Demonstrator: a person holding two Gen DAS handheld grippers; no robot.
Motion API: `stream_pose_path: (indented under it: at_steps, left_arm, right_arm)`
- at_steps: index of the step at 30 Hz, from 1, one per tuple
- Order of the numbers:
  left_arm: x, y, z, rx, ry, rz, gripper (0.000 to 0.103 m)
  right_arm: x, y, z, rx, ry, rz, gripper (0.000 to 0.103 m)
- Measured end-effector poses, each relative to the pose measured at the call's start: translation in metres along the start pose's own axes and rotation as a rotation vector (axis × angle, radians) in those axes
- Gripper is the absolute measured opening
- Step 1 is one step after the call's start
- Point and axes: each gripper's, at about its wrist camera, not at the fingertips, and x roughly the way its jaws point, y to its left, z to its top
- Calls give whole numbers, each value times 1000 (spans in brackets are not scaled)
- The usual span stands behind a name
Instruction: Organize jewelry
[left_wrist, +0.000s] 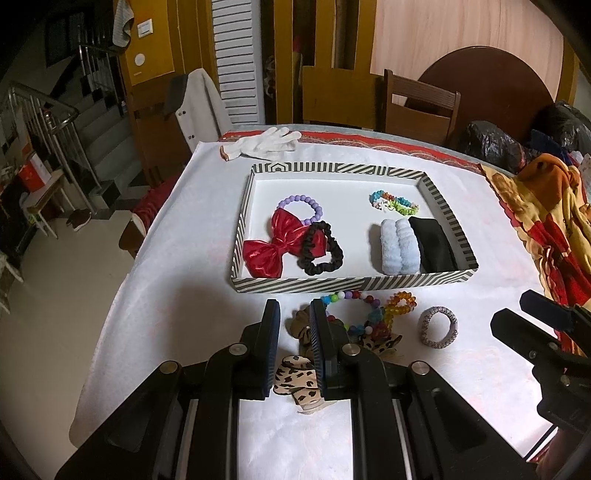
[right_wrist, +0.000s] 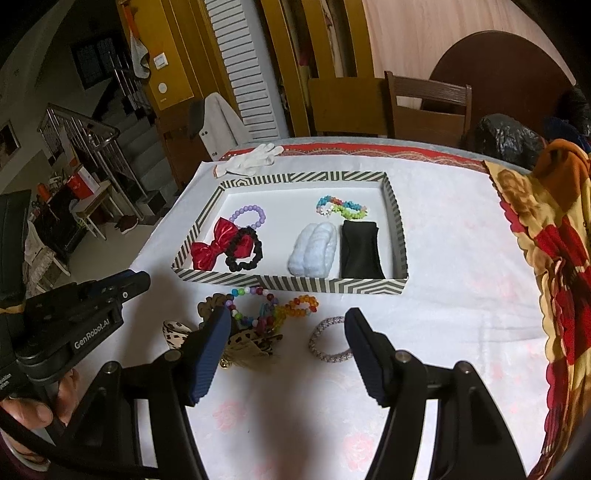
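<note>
A striped tray holds a red bow, a black scrunchie, a purple bead bracelet, a coloured bead bracelet, a light blue band and a black cloth. In front of the tray lie a multicolour bead bracelet, an orange bead bracelet, a leopard-print bow and a silver-pink bangle. My left gripper is open and empty, above the leopard bow. My right gripper is wide open and empty, above the bangle.
A white glove lies behind the tray. A patterned orange and red blanket is heaped at the table's right. Wooden chairs stand behind the table; black bags sit at the back right. The table's left edge drops to the floor.
</note>
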Motion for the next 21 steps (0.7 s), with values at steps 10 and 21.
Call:
stream_pose_path:
  at_steps: [10,21]
  left_arm:
    - [7,-2,-1,1,17,-1,11]
    - [14,-4,-4,3,36,-2,11]
  right_arm:
    - [9,-5,-1,11,13,0,67]
    - [14,-10,-2,20,26,2,67]
